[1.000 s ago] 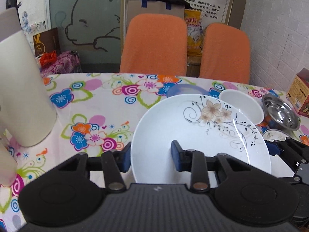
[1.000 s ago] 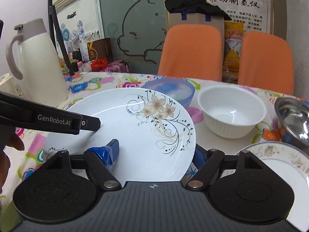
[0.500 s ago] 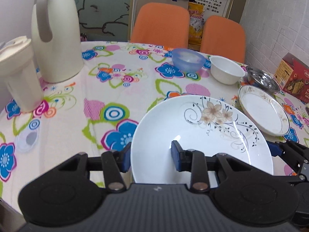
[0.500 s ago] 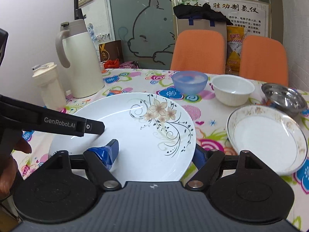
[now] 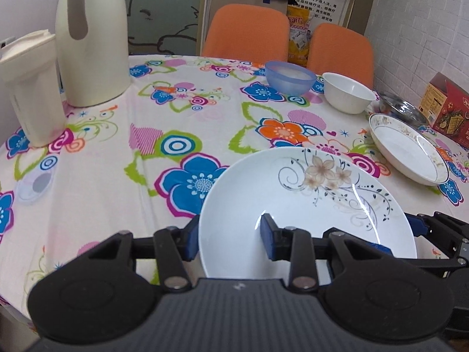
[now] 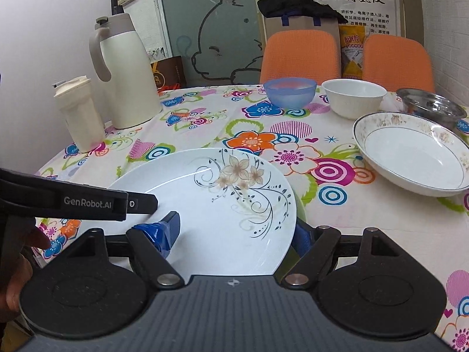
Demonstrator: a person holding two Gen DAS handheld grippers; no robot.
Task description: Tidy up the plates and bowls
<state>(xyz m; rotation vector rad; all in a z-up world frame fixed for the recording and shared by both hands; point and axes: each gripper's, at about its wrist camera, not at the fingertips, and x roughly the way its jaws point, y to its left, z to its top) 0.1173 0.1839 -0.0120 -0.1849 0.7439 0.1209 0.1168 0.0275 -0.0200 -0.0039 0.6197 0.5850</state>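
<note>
Both jaws are pinching opposite rims of the flowered plate (image 5: pixel 307 202), left gripper (image 5: pixel 228 236) at lower centre and right gripper (image 6: pixel 234 234) likewise, so uneven pulling is risking a slip onto the tablecloth (image 5: pixel 176 123).

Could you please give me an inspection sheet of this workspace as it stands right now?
Surface: table under a floral cloth.
Job's things: flowered plate gripped at opposite rim edges by both grippers; gold-rimmed deep plate, white bowl, blue bowl and steel bowl on the cloth.
Clutter: cream thermos, lidded cup, red box.
Grippers: left gripper and right gripper each clamp the plate's rim.
Cables: nothing seen.
Surroundings: two orange chairs, a bag against the wall, cat-drawing glass panel.
</note>
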